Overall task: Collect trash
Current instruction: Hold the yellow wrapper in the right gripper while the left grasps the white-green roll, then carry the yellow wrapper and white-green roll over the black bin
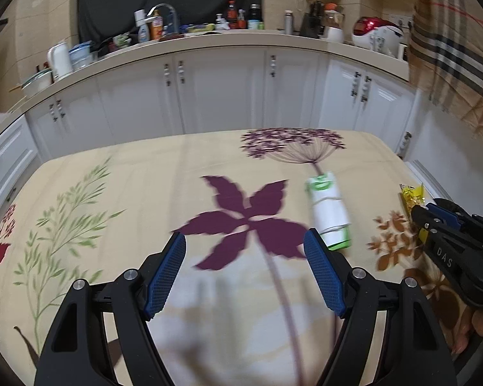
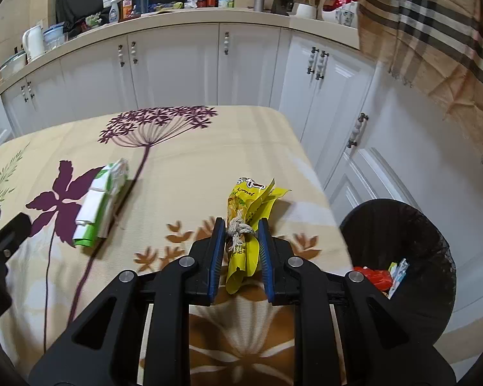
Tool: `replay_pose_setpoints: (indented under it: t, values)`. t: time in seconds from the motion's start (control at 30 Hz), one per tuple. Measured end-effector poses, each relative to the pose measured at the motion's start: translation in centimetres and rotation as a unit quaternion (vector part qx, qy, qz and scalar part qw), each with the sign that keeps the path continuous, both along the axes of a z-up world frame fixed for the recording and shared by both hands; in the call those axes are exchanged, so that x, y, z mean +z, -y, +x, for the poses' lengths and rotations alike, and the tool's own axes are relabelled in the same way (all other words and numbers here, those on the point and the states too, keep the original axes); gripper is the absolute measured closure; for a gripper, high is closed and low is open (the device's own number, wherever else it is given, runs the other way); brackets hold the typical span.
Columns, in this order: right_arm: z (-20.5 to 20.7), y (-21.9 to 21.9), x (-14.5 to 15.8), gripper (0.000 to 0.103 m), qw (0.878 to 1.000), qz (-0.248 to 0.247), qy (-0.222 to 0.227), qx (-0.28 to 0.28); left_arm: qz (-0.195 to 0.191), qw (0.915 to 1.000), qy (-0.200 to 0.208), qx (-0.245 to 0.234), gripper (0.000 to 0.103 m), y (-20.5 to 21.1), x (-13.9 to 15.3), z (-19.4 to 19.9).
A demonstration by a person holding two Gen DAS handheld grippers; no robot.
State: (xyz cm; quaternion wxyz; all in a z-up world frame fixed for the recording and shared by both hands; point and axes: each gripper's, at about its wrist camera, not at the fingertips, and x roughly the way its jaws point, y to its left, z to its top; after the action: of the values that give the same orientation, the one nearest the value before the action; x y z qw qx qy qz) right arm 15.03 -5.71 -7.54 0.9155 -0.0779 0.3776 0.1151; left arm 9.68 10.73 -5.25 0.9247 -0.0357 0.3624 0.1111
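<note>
Right gripper [image 2: 240, 244]: clamped on one yellow snack wrapper [image 2: 246, 222], tied at the middle with pale twine; blue pads pressed against both sides of the bundle, just at the knot. Grip taken at the tied waist, judged the firmest point on a crumpled, springy item. Wrapper apparently lifted just clear of the floral tablecloth [image 2: 183, 167], though contact beneath could not be told.

Left gripper [image 1: 245, 271]: jaws wide apart, nothing between them. Angled down over the cloth, right-hand pad just beside the near end of one green-and-white packet [image 1: 330, 214], also bound with twine and lying flat. Judged lined up for the next pickup, not yet centred on it.

Black waste bin [image 2: 434, 225]: one, standing on the floor close beside the right-hand edge of the table, within easy reach of the loaded gripper. Already inside: one red item and one pale blue-and-white item; more possibly hidden.

Count on table: two trash bundles, one held, one loose. Kitchen counter [image 2: 177, 22] beyond, well apart, cluttered and not involved.
</note>
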Motion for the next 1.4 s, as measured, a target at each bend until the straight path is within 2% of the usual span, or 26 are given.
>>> replay_pose_setpoints:
  t: [0.27,0.43,0.53,0.6,0.67,0.9,1.4]
  values:
    - [0.6,2.6,0.5,0.083,1.000,0.024,0.002,-0.008,0.016,0.9994,-0.009,-0.031,0.030,3.6,-0.3,3.2]
    - [0.8,3.3,0.6,0.083,0.999,0.035,0.002,-0.004,0.018,0.9985,-0.030,-0.041,0.030,4.5,-1.2,5.0]
    - [0.9,3.3,0.4,0.083,0.999,0.038,-0.001,0.001,0.013,0.9981,-0.044,-0.041,0.045,4.5,-1.7,5.7]
    - [0.8,3.3,0.3,0.083,0.999,0.039,-0.002,0.004,0.013,0.9975,-0.053,-0.044,0.063,4.6,-2.1,6.0]
    - [0.8,3.4,0.2,0.083,0.999,0.039,-0.003,0.006,0.013,0.9966,-0.064,-0.051,0.075,4.7,-2.7,6.1]
    - [0.5,3.4,0.3,0.083,0.999,0.040,-0.001,0.006,0.000,0.9973,-0.056,-0.047,0.076,4.2,-2.5,5.5]
    - [-2.0,3.2,0.8,0.083,0.999,0.037,0.015,0.010,0.007,0.9990,-0.028,-0.035,0.076,2.9,-1.3,1.1]
